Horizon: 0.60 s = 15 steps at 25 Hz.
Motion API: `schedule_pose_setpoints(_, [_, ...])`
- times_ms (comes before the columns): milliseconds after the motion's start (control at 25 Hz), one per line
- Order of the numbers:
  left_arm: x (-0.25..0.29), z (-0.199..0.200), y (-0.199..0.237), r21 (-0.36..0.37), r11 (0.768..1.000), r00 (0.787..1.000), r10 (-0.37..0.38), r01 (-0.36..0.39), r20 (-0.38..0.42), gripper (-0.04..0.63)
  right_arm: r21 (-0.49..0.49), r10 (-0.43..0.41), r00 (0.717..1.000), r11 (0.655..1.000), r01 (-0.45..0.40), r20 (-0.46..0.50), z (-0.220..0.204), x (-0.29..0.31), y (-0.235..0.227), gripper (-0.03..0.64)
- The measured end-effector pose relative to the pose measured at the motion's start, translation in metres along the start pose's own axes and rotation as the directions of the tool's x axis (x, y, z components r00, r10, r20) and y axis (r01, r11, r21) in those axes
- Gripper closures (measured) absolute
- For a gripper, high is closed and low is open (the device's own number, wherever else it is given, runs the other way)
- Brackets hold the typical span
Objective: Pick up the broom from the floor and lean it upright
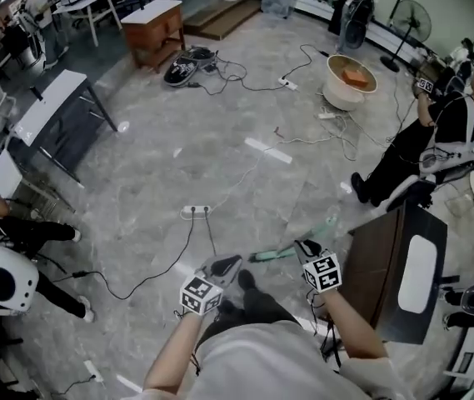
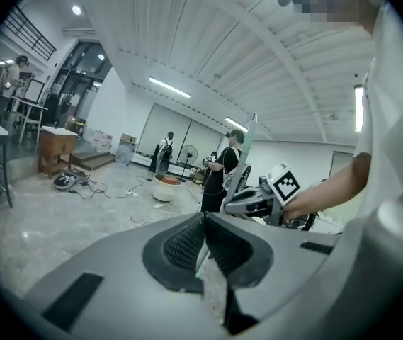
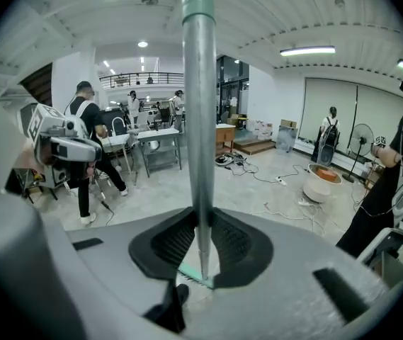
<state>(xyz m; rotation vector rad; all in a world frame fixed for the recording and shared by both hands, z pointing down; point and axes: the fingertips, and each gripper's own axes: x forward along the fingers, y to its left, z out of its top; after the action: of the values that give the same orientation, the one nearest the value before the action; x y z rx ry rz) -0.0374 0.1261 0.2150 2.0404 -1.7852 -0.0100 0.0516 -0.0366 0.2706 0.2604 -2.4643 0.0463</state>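
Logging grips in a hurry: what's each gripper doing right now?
Left gripper: closed on a thin pale-green strip, seemingly the broom's head end.
Right gripper: closed on the broom handle.

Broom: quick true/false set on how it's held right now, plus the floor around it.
1. The right tongs are closed on the broom handle. True.
2. The broom lies flat on the floor. False: its handle stands upright in the right tongs.
3. The broom head is teal. True.
4. The left tongs gape wide open. False: their pads sit close together.
5. A power strip with its cable lies on the floor ahead of the person. True.
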Motion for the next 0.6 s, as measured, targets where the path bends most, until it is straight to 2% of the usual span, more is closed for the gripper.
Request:
schedule_pose_setpoints(320, [0.028,0.021,-0.005,0.041,0.998,0.998,-0.051,0.052,-0.029,0.584,0.083,-0.077,0.996,0.994,0.074,0.036,0.007,-0.027,-0.041,0.543])
schedule_pose_setpoints(600, [0.099,0.056,-0.005,0.089,0.989,0.993,-0.111,0.115,-0.052,0.584,0.14,-0.149,0.988,0.98,0.144,0.026,0.004,-0.023,-0.109,0.543])
